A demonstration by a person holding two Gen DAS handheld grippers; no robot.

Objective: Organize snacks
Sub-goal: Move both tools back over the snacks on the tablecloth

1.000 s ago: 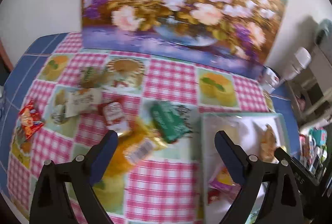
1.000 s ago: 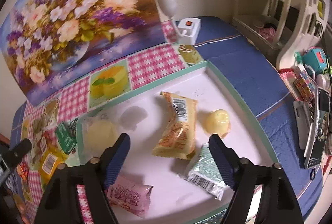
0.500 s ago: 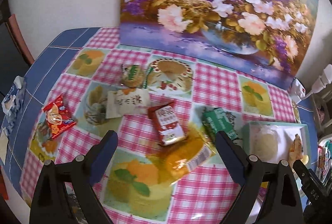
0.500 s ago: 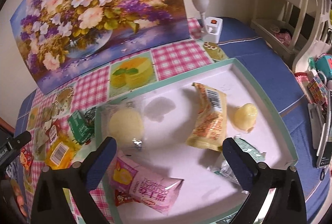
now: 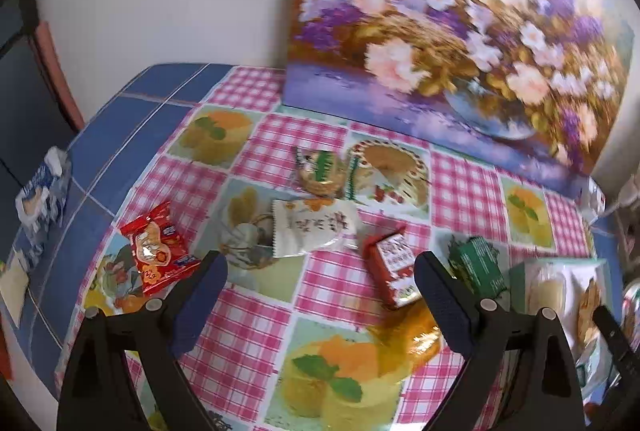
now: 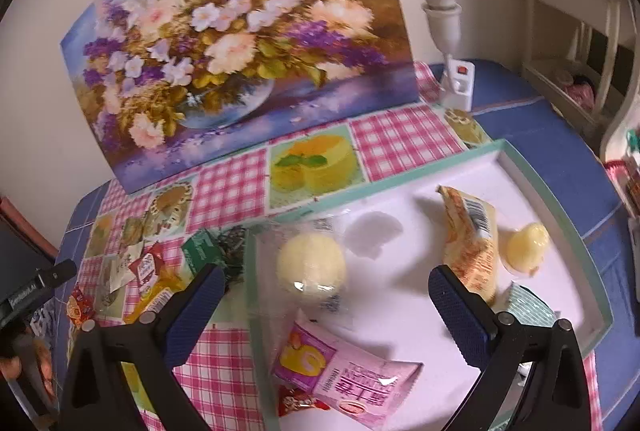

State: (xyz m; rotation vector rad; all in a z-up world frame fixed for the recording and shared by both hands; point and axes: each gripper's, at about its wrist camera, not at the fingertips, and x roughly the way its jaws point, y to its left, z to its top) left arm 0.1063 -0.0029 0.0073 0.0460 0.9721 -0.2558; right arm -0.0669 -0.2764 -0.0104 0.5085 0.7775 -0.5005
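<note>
Swung away from the tray (image 5: 516, 271) over the last second, the left gripper (image 5: 320, 295) is now aimed at the loose snacks on the checked tablecloth (image 5: 344, 283), where earlier the tray's near corner filled the right of its view. The right gripper (image 6: 322, 295) has been drawn back and raised, so that more of the tray (image 6: 560, 199) is taken in than before.

Both pairs of tongs are spread wide and nothing is held in either.

Six loose packets can be counted in the left view: a red packet (image 5: 158, 249) at the left, a white sachet (image 5: 314, 227) with a round green-banded snack (image 5: 320, 171) behind it, a small red box-shaped packet (image 5: 394, 265), a green packet (image 5: 476, 263) just beside the tray, and a yellow-orange wrapper (image 5: 408, 335) near the right finger.

Already laid in the tray (as seen from the right wrist) are a clear-wrapped round cake (image 6: 310, 263), a pink packet (image 6: 348, 375), an orange packet with a barcode (image 6: 472, 243), a yellow round sweet (image 6: 526, 245) and a pale green packet (image 6: 528, 305); a red wrapper (image 6: 298, 401) lies at the tray's near edge.

A further pick by the left gripper appears to be prepared. The sorting is judged to be about half done, and the small red packet lies closest between the fingers.
</note>
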